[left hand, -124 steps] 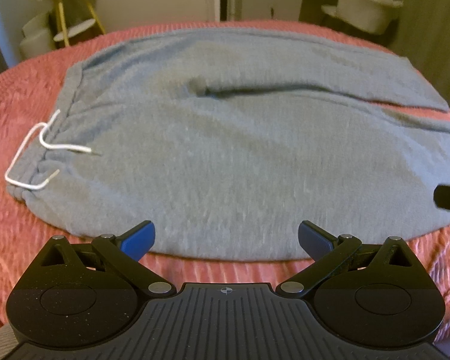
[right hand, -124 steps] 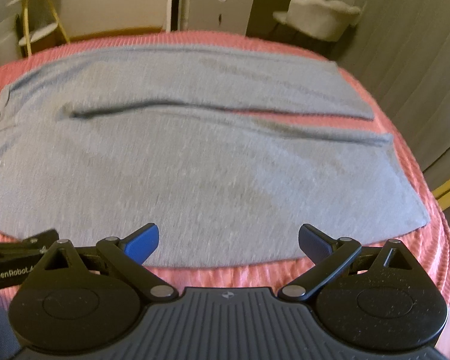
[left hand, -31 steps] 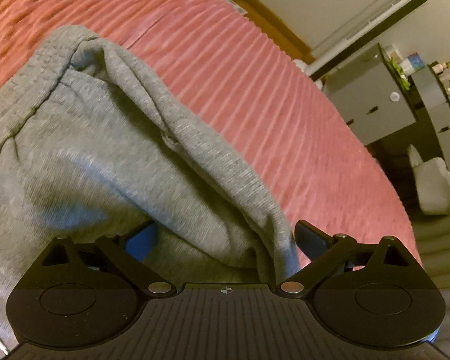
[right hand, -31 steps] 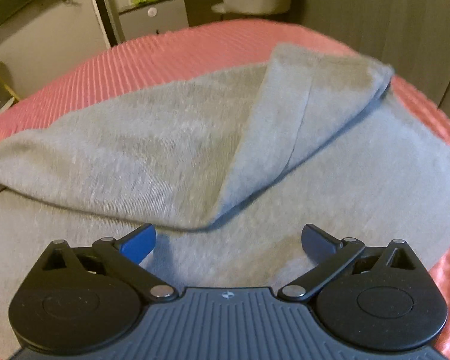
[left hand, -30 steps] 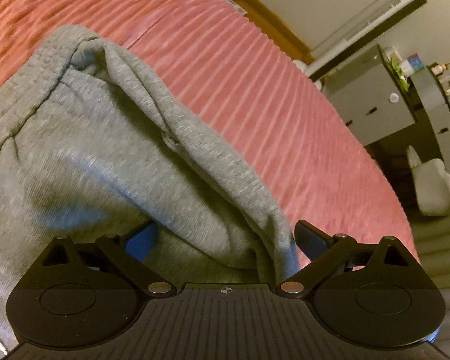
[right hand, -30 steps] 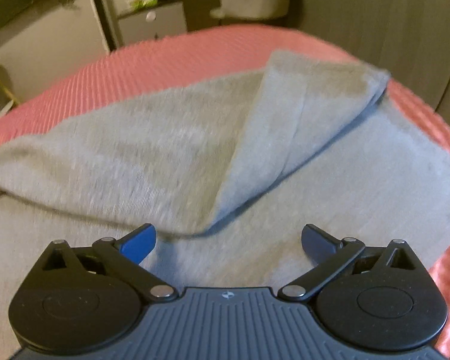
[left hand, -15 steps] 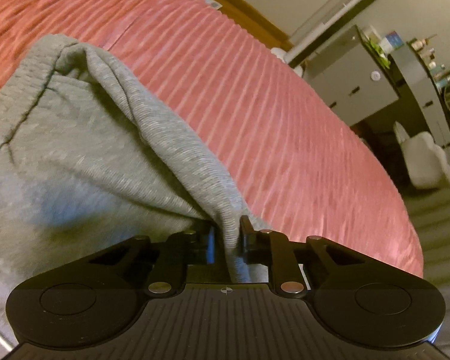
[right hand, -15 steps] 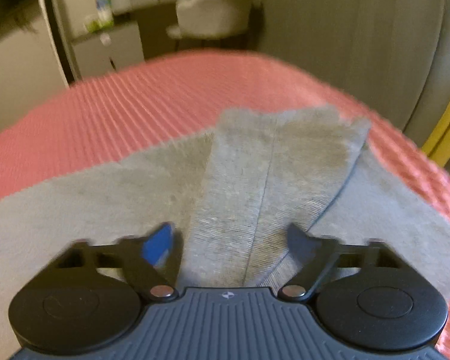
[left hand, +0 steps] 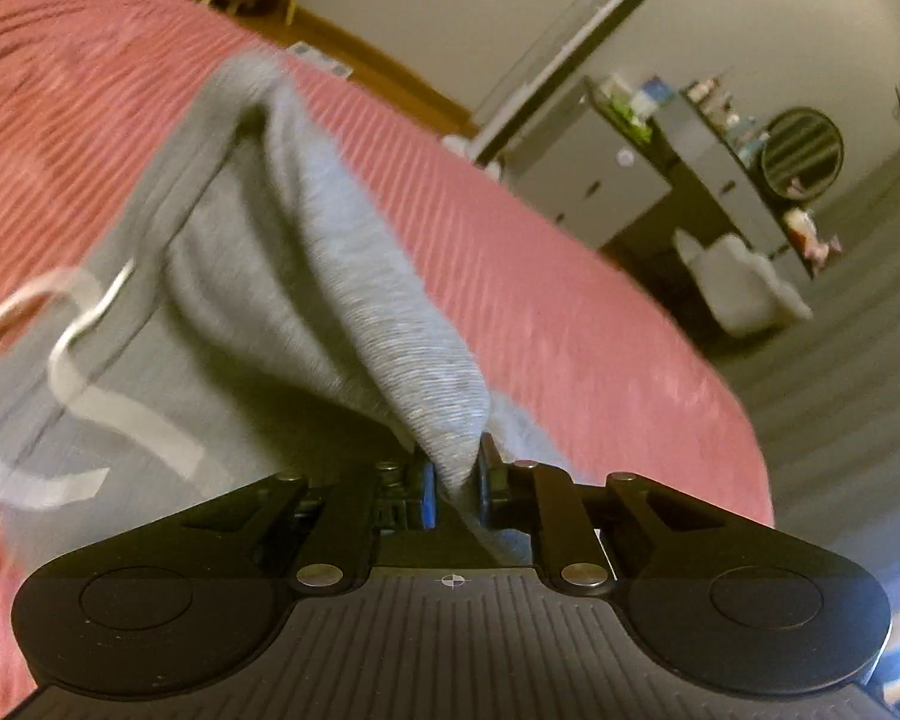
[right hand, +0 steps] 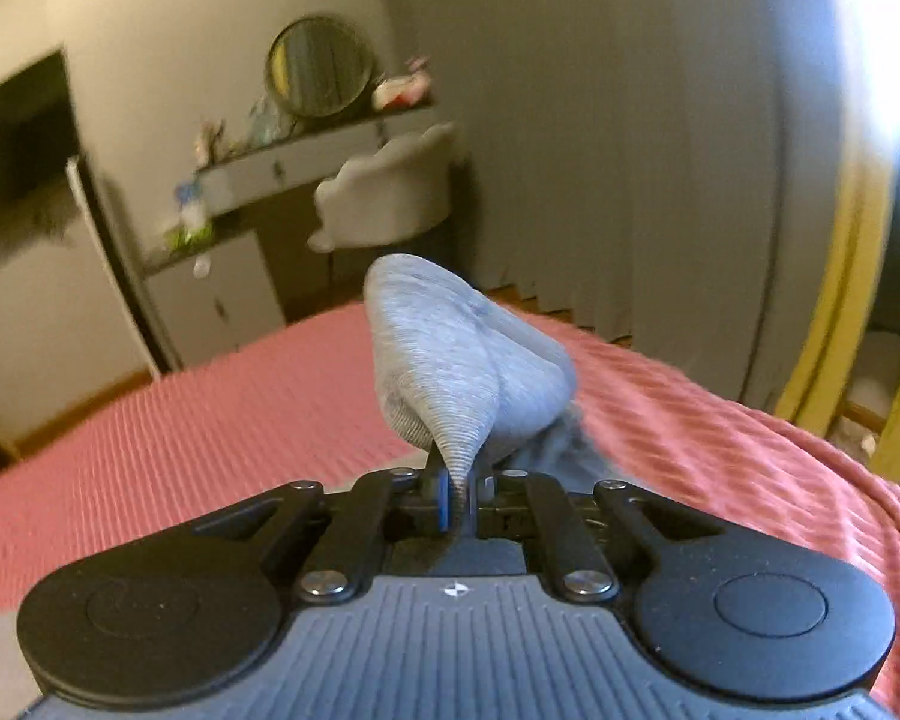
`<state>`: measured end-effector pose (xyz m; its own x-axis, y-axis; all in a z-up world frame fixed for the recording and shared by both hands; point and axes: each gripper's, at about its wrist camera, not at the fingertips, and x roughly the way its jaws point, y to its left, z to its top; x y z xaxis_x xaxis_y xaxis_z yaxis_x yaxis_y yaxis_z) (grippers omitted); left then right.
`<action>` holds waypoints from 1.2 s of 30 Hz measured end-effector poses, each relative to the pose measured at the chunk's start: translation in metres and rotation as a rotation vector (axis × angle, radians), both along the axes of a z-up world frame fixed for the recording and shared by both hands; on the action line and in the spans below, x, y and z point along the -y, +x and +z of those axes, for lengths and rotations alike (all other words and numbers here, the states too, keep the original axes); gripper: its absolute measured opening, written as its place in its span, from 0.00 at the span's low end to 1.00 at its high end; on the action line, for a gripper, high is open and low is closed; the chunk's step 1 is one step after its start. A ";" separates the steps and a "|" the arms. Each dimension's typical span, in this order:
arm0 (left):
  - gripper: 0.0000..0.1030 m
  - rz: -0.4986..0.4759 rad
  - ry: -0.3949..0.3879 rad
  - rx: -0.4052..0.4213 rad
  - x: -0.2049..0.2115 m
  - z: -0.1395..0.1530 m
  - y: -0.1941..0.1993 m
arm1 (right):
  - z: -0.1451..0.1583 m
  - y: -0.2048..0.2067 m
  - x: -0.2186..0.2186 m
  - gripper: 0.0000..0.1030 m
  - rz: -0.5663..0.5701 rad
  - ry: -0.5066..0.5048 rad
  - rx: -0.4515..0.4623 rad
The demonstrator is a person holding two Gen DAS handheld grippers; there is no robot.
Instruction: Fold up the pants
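Note:
Grey sweatpants (left hand: 306, 276) lie on a pink ribbed bedspread (left hand: 540, 300). In the left wrist view my left gripper (left hand: 453, 474) is shut on a ridge of the waistband end, and the cloth rises in a taut fold from the bed. The white drawstring (left hand: 90, 372) trails at the left. In the right wrist view my right gripper (right hand: 459, 495) is shut on a bunched fold of the grey pants (right hand: 456, 360), lifted clear above the bedspread (right hand: 210, 438). Most of the garment is hidden below both grippers.
Beyond the bed stand a dresser (left hand: 606, 180) with small items, a round mirror (right hand: 318, 66) and a pale upholstered chair (right hand: 390, 192). Grey curtains (right hand: 630, 150) hang at the right. A yellow frame (right hand: 852, 312) stands by the bed's right edge.
Both grippers went from open to shut on the pants. Each then lifted its pinch of cloth off the bed, and the views swung up toward the room.

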<state>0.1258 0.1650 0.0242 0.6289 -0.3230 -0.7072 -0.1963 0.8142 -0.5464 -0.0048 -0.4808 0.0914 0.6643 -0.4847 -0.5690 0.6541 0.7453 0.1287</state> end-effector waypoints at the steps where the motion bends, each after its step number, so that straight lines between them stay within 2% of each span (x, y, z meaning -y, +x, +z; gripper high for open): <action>1: 0.18 -0.011 0.007 -0.033 0.000 -0.011 -0.012 | -0.008 -0.013 0.005 0.05 -0.022 0.019 -0.005; 3: 0.18 -0.009 0.024 -0.124 -0.002 -0.039 -0.027 | -0.037 -0.026 0.019 0.06 -0.047 0.081 -0.048; 5: 0.18 0.036 0.044 -0.271 -0.011 -0.070 -0.028 | -0.076 -0.028 0.031 0.07 -0.077 0.150 -0.144; 6: 0.19 0.068 0.019 -0.320 -0.017 -0.080 -0.028 | -0.095 -0.026 0.034 0.07 -0.099 0.182 -0.190; 7: 0.23 0.113 -0.061 -0.339 -0.028 -0.088 -0.029 | -0.110 -0.027 0.040 0.08 -0.118 0.210 -0.213; 8: 0.26 0.153 -0.112 -0.327 -0.037 -0.089 -0.030 | -0.116 -0.028 0.040 0.09 -0.127 0.215 -0.185; 9: 0.35 0.192 -0.130 -0.304 -0.045 -0.088 -0.031 | -0.116 -0.029 0.039 0.12 -0.140 0.218 -0.156; 10: 0.42 0.227 -0.101 -0.296 -0.049 -0.086 -0.030 | -0.116 -0.028 0.038 0.15 -0.149 0.229 -0.146; 12: 0.50 0.264 0.009 -0.295 -0.051 -0.083 -0.024 | -0.118 -0.031 0.040 0.36 -0.153 0.255 -0.137; 13: 0.50 0.264 0.032 -0.293 -0.052 -0.082 -0.021 | -0.118 -0.027 0.039 0.42 -0.141 0.252 -0.144; 14: 0.51 0.261 0.036 -0.294 -0.053 -0.082 -0.018 | -0.117 -0.022 0.034 0.53 -0.124 0.233 -0.161; 19: 0.51 0.312 -0.037 -0.276 -0.068 -0.084 -0.025 | -0.120 -0.004 0.015 0.64 -0.036 0.072 -0.268; 22: 0.51 0.337 -0.048 -0.275 -0.075 -0.081 -0.028 | -0.123 -0.002 0.008 0.64 -0.022 0.015 -0.319; 23: 0.51 0.341 -0.057 -0.268 -0.079 -0.082 -0.031 | -0.123 -0.001 0.009 0.56 -0.025 0.012 -0.309; 24: 0.49 0.345 -0.061 -0.260 -0.082 -0.081 -0.031 | -0.122 -0.001 0.011 0.38 -0.032 0.020 -0.294; 25: 0.48 0.344 -0.057 -0.256 -0.083 -0.082 -0.033 | -0.122 -0.002 0.014 0.27 -0.041 0.034 -0.276; 26: 0.45 0.334 -0.046 -0.258 -0.083 -0.082 -0.032 | -0.121 -0.007 0.016 0.11 -0.057 0.044 -0.262; 27: 0.34 0.320 -0.025 -0.260 -0.080 -0.082 -0.031 | -0.119 -0.007 0.021 0.09 -0.067 0.064 -0.244; 28: 0.27 0.301 0.007 -0.261 -0.076 -0.081 -0.029 | -0.116 -0.008 0.027 0.08 -0.075 0.104 -0.216; 30: 0.23 0.283 0.054 -0.249 -0.068 -0.076 -0.034 | -0.106 -0.011 0.035 0.07 -0.077 0.143 -0.160; 31: 0.17 0.272 0.074 -0.232 -0.064 -0.070 -0.037 | -0.097 -0.012 0.038 0.07 -0.083 0.148 -0.120; 34: 0.17 0.251 0.118 -0.185 -0.057 -0.055 -0.044 | -0.066 -0.024 0.045 0.07 -0.077 0.156 0.047; 36: 0.17 0.247 0.122 -0.186 -0.057 -0.052 -0.053 | -0.062 -0.034 0.049 0.07 -0.076 0.149 0.118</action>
<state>0.0731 0.2224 -0.0282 0.5344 -0.0829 -0.8412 -0.4828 0.7869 -0.3843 -0.0393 -0.5303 0.0296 0.6953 -0.4524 -0.5585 0.6816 0.6616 0.3127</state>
